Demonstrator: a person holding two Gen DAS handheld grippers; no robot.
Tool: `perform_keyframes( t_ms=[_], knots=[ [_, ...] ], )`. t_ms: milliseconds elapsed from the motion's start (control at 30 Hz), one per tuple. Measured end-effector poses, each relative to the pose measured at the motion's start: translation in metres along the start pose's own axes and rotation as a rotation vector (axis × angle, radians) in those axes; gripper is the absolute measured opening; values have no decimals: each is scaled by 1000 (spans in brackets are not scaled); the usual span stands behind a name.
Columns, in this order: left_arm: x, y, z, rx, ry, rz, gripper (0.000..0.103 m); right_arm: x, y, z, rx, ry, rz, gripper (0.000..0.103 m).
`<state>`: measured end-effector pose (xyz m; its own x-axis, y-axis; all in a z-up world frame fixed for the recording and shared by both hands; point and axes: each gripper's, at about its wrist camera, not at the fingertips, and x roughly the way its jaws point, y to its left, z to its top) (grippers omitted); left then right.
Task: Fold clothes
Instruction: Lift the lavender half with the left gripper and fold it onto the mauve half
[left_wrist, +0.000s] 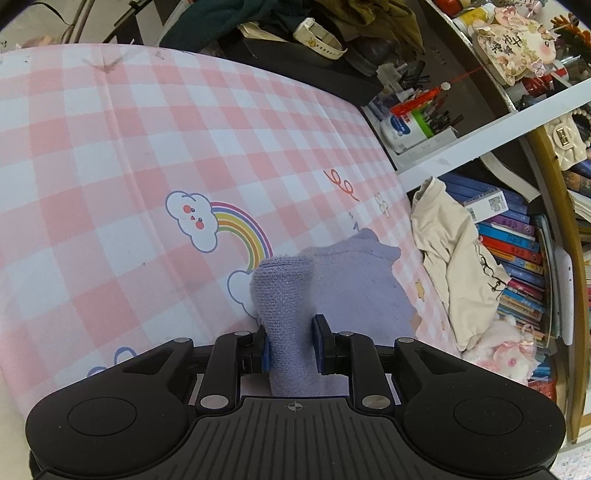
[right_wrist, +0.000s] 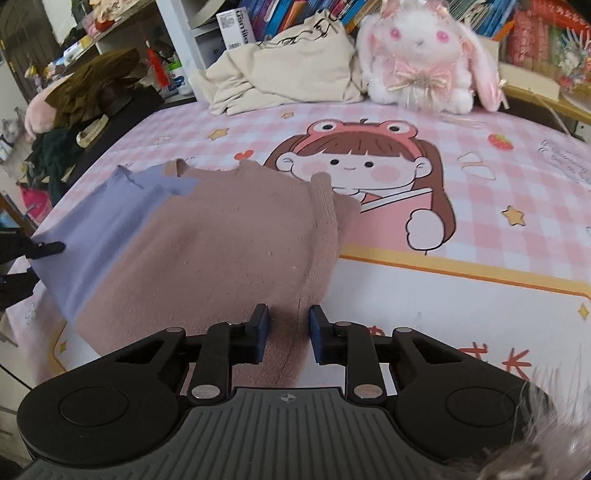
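Surface: pink checked mat (right_wrist: 461, 192) printed with a cartoon girl; in the left wrist view, the same mat (left_wrist: 110, 166) printed with a rainbow and clouds.

Task item: knit sweater (right_wrist: 221, 240), brown body with a lavender section (right_wrist: 103, 236) on its left side, spread flat on the mat. Ribbed sleeve cuff (right_wrist: 325, 199) folded across the right edge of the body.

Left gripper (left_wrist: 290, 341): clenched on a raised fold of the lavender knit (left_wrist: 284, 295), blue pads pressed to both sides. Remaining lavender fabric trailing onto the mat beyond.

Right gripper (right_wrist: 288, 332): positioned over the near hem of the brown body, jaws narrowed with fabric between the pads. Contact between pads and fabric: cannot tell.

Background: cream garment (right_wrist: 288, 70) and white plush rabbit (right_wrist: 424, 55) at the far edge of the mat, books (left_wrist: 517, 251) on shelving behind.
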<state>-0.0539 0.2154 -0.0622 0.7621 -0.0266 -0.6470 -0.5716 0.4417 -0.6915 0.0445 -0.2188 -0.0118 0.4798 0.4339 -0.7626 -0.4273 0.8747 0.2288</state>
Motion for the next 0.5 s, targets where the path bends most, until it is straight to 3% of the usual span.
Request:
perform_keyframes(
  t_ms=[267, 500],
  knots=[
    [-7, -14, 0, 59, -10, 16, 17, 5, -19, -1, 53, 11, 88, 23],
    [-31, -53, -10, 216, -75, -16, 13, 5, -25, -1, 55, 13, 132, 24]
  ],
)
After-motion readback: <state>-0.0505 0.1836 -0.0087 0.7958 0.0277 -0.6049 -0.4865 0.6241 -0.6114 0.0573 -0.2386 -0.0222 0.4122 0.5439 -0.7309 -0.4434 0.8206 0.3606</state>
